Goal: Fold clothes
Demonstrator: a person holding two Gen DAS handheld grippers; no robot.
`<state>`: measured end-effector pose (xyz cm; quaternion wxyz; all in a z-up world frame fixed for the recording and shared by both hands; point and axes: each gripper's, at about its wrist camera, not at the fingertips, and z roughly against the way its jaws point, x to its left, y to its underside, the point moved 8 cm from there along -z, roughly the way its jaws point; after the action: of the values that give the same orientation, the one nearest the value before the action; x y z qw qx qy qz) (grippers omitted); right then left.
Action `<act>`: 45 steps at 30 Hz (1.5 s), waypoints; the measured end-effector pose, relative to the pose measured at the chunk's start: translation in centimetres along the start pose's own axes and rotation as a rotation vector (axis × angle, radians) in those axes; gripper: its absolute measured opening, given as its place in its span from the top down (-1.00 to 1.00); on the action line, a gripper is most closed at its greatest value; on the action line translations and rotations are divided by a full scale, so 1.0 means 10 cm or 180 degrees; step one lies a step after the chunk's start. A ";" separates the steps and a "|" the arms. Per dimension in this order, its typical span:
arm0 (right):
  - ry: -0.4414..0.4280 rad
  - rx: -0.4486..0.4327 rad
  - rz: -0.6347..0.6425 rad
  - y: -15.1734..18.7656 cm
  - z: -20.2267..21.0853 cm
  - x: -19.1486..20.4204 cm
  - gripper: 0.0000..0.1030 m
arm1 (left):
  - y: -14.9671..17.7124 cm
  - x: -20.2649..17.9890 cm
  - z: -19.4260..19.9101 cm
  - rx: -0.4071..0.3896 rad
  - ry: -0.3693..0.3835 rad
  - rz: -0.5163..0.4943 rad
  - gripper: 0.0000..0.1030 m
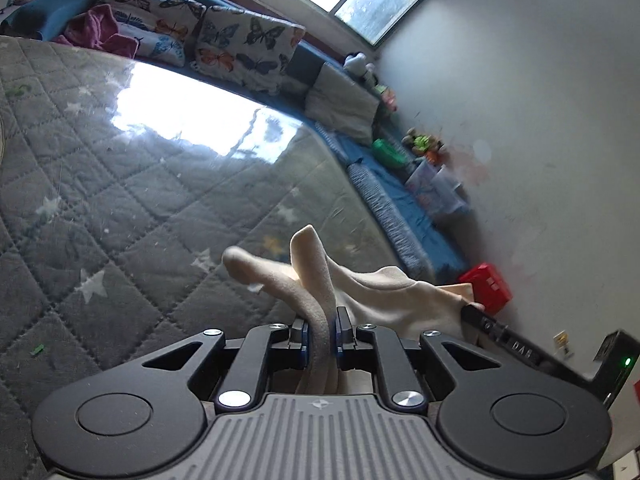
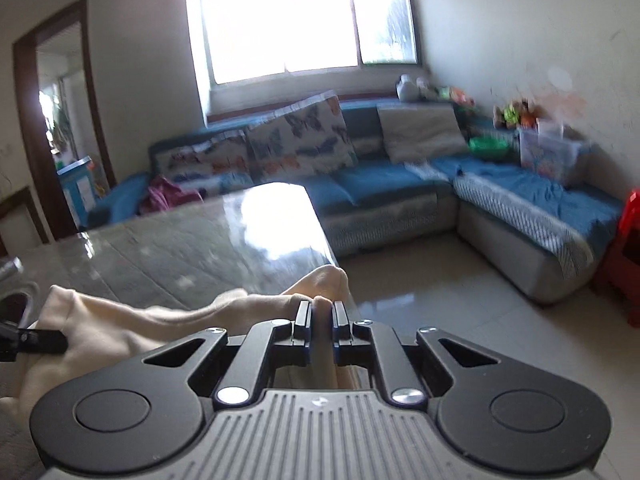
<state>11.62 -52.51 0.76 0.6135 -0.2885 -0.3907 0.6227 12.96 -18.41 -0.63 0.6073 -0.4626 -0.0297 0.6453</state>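
Cream garment point(image 1: 320, 280) pinched in both claws; doorway point(image 2: 60, 120) only rightward.

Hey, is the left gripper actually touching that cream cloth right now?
Touching. In the left wrist view, the left gripper has both fingers pressed against a bunched fold of the cream cloth, which passes straight between them with no gap showing.

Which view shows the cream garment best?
Left wrist view. The cream garment is sharp there, a fold pinched in the left gripper and cloth running to the right gripper. The right wrist view shows it blurred, low, partly hidden behind the jaws.
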 end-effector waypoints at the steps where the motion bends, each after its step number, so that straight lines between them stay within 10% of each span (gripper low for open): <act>1: 0.0027 0.0049 -0.0006 0.03 -0.08 -0.01 0.83 | 0.02 0.04 -0.02 0.0025 -0.0052 -0.0013 0.73; 13: 0.0059 0.0183 0.0095 0.14 -0.16 -0.01 0.68 | -0.01 0.25 0.15 -0.0072 -0.0455 -0.0116 0.45; 28: -0.0124 0.0275 0.0145 0.18 -0.44 0.21 0.67 | -0.17 -0.08 -0.39 0.0038 -0.0275 -0.0370 0.55; 45: -0.0228 0.0306 0.0454 0.18 -0.55 0.62 0.20 | -0.17 -0.19 -0.43 0.0008 -0.0291 -0.0544 0.53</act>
<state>14.78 -45.51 -2.90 0.5664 -0.2634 -0.3605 0.6927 16.67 -21.72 -0.96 0.6586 -0.4276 -0.0959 0.6116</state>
